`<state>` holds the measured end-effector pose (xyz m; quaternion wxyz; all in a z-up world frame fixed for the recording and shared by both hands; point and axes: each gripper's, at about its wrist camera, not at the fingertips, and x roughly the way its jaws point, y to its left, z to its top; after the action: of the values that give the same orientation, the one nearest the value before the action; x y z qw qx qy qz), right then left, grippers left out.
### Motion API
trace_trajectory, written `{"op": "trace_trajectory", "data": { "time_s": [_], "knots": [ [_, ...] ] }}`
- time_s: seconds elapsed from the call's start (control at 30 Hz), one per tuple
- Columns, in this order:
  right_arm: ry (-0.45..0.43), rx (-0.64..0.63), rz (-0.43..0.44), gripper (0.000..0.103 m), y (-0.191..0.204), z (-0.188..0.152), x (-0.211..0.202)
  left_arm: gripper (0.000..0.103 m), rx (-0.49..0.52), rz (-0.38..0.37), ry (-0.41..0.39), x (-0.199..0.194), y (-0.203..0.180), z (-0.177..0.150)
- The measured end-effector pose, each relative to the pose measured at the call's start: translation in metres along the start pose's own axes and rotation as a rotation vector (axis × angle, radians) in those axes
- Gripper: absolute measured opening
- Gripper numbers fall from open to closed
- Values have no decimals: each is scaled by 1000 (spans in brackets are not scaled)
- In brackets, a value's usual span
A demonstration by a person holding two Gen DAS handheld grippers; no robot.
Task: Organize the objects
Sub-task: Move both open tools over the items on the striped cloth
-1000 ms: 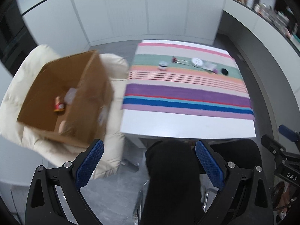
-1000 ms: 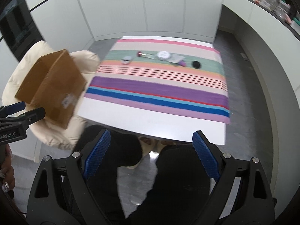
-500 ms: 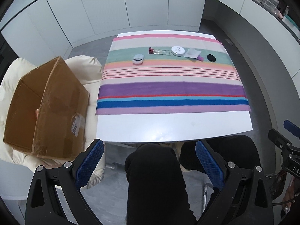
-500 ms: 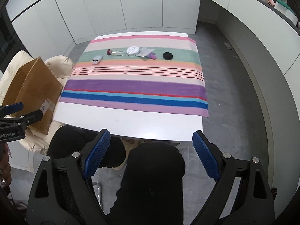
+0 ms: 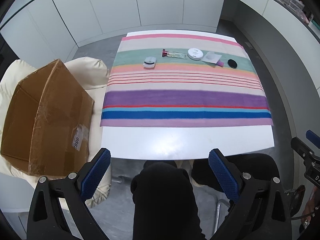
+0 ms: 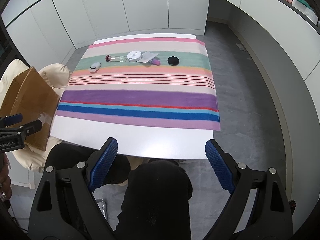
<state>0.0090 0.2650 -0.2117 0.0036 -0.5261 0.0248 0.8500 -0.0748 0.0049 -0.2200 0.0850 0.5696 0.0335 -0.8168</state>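
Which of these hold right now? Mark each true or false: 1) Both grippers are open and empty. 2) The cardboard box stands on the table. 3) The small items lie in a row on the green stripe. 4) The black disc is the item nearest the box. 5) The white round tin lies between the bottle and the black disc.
1) True: the left gripper and right gripper are open, nothing between the jaws.
2) False: the box sits on a cream chair beside the table.
3) True: they lie along the green stripe.
4) False: the black disc is farthest; the white oval case is nearest.
5) True: the tin lies between the bottle and the disc.
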Motion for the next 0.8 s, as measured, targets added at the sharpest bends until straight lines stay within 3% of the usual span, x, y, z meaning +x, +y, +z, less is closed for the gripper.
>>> {"op": "trace_trajectory", "data": {
  "time_s": [0.4, 0.8],
  "knots": [
    [11, -20, -13, 91, 4, 49, 52, 99, -9, 11, 17, 46, 11, 41],
    [-109, -120, 37, 91, 31, 156, 141, 99, -64, -32, -4, 132, 34, 140]
  ]
}}
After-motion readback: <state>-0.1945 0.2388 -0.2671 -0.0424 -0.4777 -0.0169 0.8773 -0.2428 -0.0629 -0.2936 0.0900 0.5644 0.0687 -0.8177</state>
